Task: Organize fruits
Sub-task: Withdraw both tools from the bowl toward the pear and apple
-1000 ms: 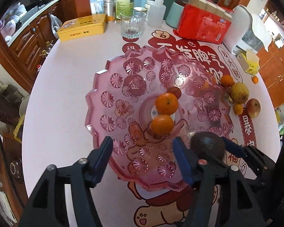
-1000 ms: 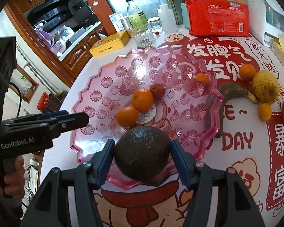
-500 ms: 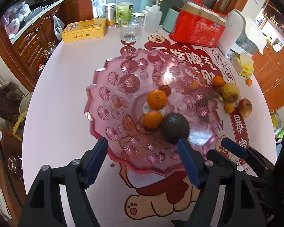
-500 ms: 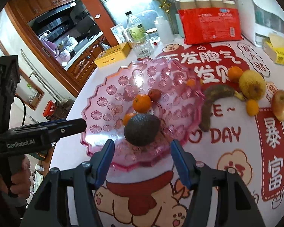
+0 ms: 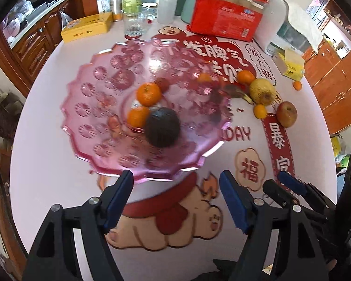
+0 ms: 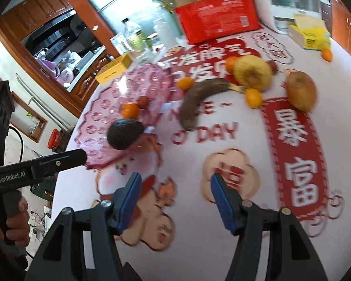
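Left gripper [image 5: 175, 195]: jaws apart, nothing between them, hovering over the printed mat just off the 6 o'clock rim of the pink glass dish [image 5: 82, 121]. Right gripper [image 6: 174, 197]: jaws apart, empty, above the mat [image 6: 222, 145] to the right of the dish; its blue-padded tips [image 5: 290, 185] also visible in the left wrist view at 4 o'clock.

Inside dish: dark avocado [image 5: 162, 126] lying near centre, toward 5 o'clock, touching the nearer of two oranges [image 5: 138, 116]; second orange [image 5: 149, 94] just beyond it at 12 o'clock; small reddish fruit [image 5: 162, 83] behind that. Another small orange [image 5: 204, 77] near the 2 o'clock rim; inside or outside the rim not resolvable through the glass.

Outside dish, on mat, at 2–3 o'clock from it: browned banana [image 6: 199, 100] lying beside the rim, yellow-green pear-like fruit [image 6: 252, 72] at its far end, small orange [image 6: 253, 97] just beside both, larger orange [image 5: 245, 77] behind, red-yellow apple [image 6: 301, 90] further right, apart from the group. Lone small orange [image 5: 297, 85] well apart, next to yellow carton [image 5: 290, 66].

Back of table, 12 o'clock: drinking glass [image 5: 134, 22], yellow tin [image 5: 86, 27], red package of cups [image 5: 224, 20]. Motion blur in both views; fine detail unreliable.
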`<state>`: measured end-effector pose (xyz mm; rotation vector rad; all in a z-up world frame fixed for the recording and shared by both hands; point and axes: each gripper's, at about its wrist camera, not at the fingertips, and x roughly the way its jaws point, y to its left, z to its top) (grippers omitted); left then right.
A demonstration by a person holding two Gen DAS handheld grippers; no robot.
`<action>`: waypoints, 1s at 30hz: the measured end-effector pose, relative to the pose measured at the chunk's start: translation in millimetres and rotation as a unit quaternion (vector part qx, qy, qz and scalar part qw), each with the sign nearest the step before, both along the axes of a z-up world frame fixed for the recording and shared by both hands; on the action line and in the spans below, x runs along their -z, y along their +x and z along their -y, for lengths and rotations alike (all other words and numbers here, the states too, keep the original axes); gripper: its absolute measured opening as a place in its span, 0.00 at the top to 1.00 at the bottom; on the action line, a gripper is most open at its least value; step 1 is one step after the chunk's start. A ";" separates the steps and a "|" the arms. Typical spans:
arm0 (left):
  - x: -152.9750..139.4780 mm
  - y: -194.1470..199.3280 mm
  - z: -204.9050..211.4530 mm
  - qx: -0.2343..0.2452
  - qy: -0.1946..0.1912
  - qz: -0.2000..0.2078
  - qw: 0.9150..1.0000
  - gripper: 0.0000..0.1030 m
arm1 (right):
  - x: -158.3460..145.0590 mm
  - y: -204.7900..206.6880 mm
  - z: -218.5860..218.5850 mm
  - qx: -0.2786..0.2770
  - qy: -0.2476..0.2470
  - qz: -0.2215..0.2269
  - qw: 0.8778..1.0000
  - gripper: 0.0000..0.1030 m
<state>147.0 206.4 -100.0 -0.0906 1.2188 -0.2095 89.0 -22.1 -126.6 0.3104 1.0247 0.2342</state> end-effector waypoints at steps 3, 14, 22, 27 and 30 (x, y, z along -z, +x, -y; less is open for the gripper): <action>-2.9 -6.4 24.9 -0.004 -0.002 0.002 1.000 0.27 | -0.6 -7.7 29.2 0.003 -0.003 -0.003 1.000 0.40; -14.7 -10.5 117.7 -0.012 0.000 0.023 1.000 0.25 | -9.3 -20.0 122.5 -0.012 -0.027 0.007 1.000 0.40; -13.6 4.2 172.2 -0.014 0.023 0.032 0.999 0.17 | -11.6 -13.5 173.5 -0.042 -0.070 0.028 0.996 0.40; -14.2 26.2 199.8 -0.002 0.057 0.017 0.998 0.17 | -13.8 -3.1 193.4 -0.058 -0.094 0.039 0.993 0.40; -18.7 44.0 211.9 0.011 0.071 0.016 0.997 0.17 | -16.2 4.2 200.0 -0.066 -0.104 0.049 0.991 0.39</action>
